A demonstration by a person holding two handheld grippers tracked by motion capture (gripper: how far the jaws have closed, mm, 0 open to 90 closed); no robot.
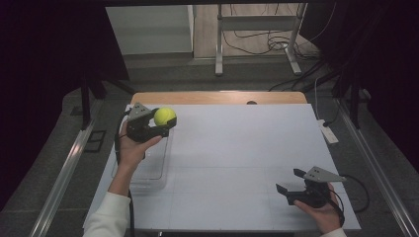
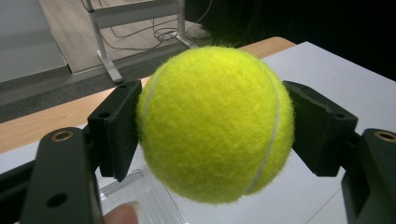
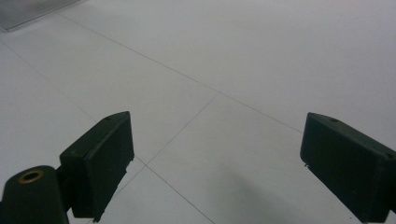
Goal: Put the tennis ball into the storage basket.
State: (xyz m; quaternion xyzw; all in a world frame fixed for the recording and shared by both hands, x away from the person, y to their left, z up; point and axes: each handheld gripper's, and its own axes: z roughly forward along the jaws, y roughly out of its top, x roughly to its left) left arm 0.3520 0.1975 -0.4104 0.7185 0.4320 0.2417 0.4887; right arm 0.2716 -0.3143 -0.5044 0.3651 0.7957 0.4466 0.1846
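Note:
A yellow-green tennis ball (image 1: 165,116) is clamped in my left gripper (image 1: 163,121), held in the air over the left side of the white table (image 1: 237,158). In the left gripper view the ball (image 2: 215,123) sits squarely between both black pads (image 2: 116,128), which press on its sides. Below it lies a clear plastic container (image 1: 148,165) on the table. My right gripper (image 1: 291,181) rests low at the table's front right, open, with nothing between its pads (image 3: 105,161) but bare white tabletop (image 3: 224,70).
A corner of the clear container (image 2: 140,193) shows just under the ball. A wooden table edge (image 1: 217,97) runs along the far side. A white power strip (image 1: 328,132) lies off the right edge. A metal frame (image 1: 257,34) and cables stand on the floor beyond.

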